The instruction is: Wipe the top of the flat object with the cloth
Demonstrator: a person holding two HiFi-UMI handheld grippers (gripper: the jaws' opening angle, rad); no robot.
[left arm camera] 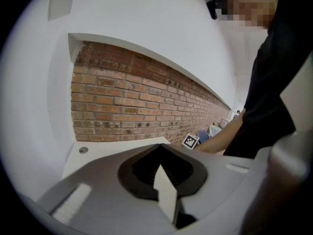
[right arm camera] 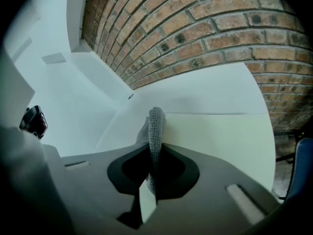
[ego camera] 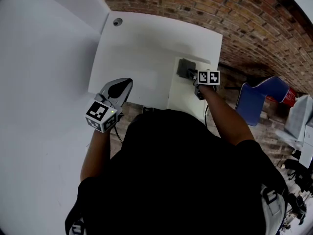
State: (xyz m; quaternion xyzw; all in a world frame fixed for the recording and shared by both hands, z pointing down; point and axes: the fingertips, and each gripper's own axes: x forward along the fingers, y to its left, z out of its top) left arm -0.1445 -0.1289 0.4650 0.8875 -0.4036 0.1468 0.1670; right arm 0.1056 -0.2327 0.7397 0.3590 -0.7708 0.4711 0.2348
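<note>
A flat pale board (ego camera: 186, 89) lies on the right part of the white table (ego camera: 146, 53). On it rests a grey knitted cloth (ego camera: 186, 68), and my right gripper (ego camera: 194, 80) is shut on that cloth. In the right gripper view the cloth (right arm camera: 155, 126) sticks up from between the closed jaws, above the pale board (right arm camera: 220, 136). My left gripper (ego camera: 119, 89) hovers over the table's near left edge, apart from the board, its jaws shut with nothing between them. In the left gripper view the left gripper (left arm camera: 160, 148) points toward the brick wall.
A brick wall (ego camera: 205, 9) runs behind the table. A small round hole (ego camera: 117, 21) sits at the table's far left corner. A white partition (ego camera: 44, 82) stands to the left. A blue chair (ego camera: 261, 94) and grey clutter are at the right.
</note>
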